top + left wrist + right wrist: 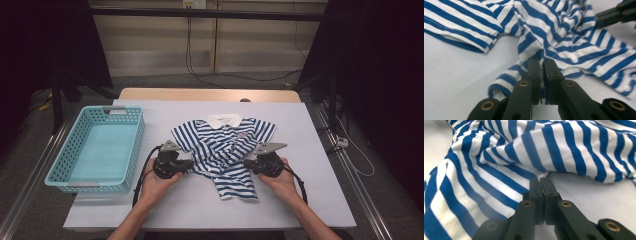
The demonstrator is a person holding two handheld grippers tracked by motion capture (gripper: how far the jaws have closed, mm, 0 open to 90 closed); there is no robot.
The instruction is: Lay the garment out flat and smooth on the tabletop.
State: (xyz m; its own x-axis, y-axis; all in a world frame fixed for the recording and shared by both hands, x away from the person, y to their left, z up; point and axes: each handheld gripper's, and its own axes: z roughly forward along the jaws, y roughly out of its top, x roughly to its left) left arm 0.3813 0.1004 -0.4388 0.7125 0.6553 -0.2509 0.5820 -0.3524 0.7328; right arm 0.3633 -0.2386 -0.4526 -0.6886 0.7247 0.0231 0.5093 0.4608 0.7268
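Observation:
A blue-and-white striped polo shirt (225,145) with a white collar lies bunched on the white table cover (310,200). My left gripper (192,165) is at the shirt's left side, its jaws pressed together on a fold of striped cloth (531,47). In the left gripper view, the left gripper (542,62) pinches the fabric near the hem. My right gripper (246,164) is at the shirt's right side. In the right gripper view, the right gripper (540,180) is shut on the shirt's edge (506,177). The right gripper's jaws also appear far off in the left gripper view.
A teal plastic basket (67,165) stands empty on the left of the table. The table's wooden far edge (210,94) shows beyond the cover. Cables trail on the floor behind and to the right.

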